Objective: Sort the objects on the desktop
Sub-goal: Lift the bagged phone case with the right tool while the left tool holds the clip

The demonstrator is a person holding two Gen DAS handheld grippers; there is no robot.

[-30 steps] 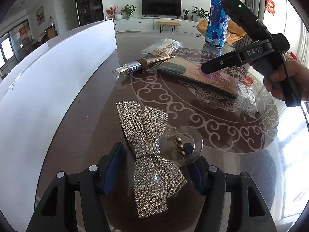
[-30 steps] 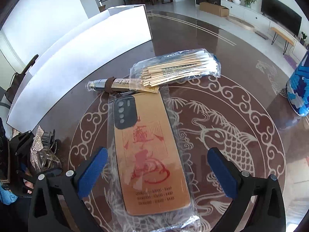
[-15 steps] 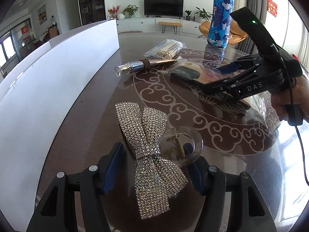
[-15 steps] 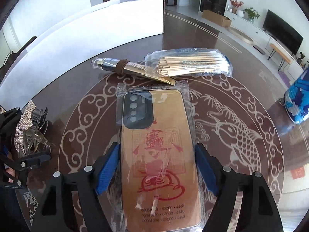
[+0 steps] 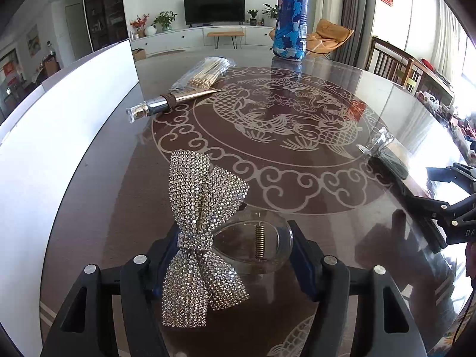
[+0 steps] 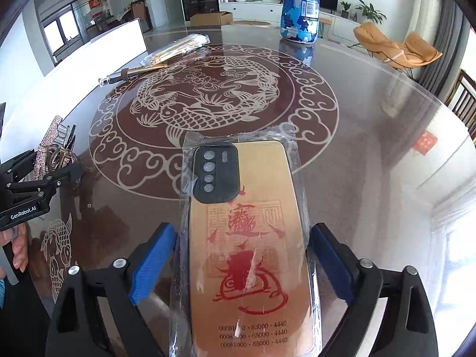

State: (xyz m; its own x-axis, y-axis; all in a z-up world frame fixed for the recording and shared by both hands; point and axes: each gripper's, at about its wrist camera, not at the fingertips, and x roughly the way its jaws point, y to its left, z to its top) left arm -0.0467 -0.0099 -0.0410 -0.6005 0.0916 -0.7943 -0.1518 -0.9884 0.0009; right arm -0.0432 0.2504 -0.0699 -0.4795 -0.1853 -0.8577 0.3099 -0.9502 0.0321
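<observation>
A rhinestone bow hair clip [image 5: 202, 238] with a clear plastic claw lies on the glass table between the fingers of my left gripper [image 5: 235, 255]. The jaws are opening and the pads stand just off the clip. A gold phone case [image 6: 247, 238] with red print, sealed in a clear bag, lies flat between the fingers of my right gripper [image 6: 238, 255]. Those jaws are opening too, with a small gap on each side of the bag. The right gripper [image 5: 446, 208] shows at the right edge of the left wrist view, and the left gripper [image 6: 44, 178] at the left edge of the right wrist view.
A silver and gold cosmetic tube [image 5: 169, 102] and a bag of cotton swabs [image 5: 205, 70] lie at the far left of the table. A tall blue patterned canister [image 5: 290, 17] stands at the back. A white box wall [image 5: 74, 113] runs along the left. Wooden chairs [image 5: 395, 65] stand beyond the right edge.
The right gripper closed on the phone case, carried it from beside the tube to the table's right side, then spread its jaws off it. The left jaws widened slightly around the hair clip.
</observation>
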